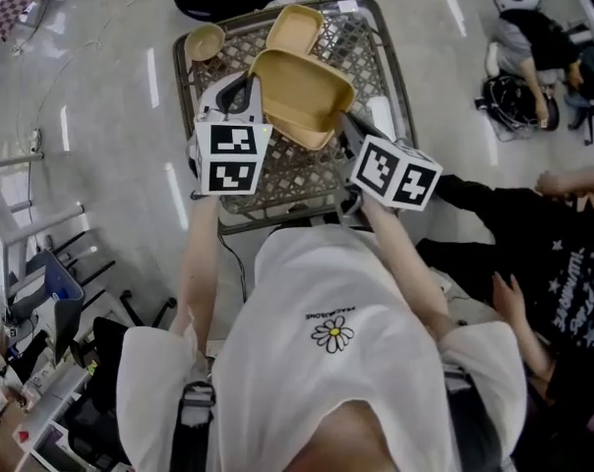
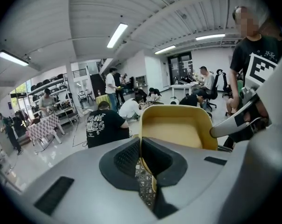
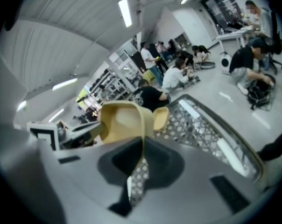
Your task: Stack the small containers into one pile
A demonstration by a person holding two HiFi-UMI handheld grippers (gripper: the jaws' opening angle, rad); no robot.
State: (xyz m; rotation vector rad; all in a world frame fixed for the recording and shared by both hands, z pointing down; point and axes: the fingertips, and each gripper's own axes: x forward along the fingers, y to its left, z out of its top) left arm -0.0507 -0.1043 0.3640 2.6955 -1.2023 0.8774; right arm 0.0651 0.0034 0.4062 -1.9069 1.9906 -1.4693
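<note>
Container [image 1: 302, 94] tan, rounded-rectangular; thin rim pinched by left gripper [image 2: 142, 146] and right gripper [image 3: 142, 155], over lattice table [image 1: 295, 180].

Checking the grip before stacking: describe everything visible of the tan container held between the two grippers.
The tan container is a shallow, empty rectangular tray with rounded corners and a raised rim, matte like moulded pulp. It hangs tilted above the lattice table, apart from it. The left gripper is shut on one rim, the right gripper on the opposite rim.
</note>
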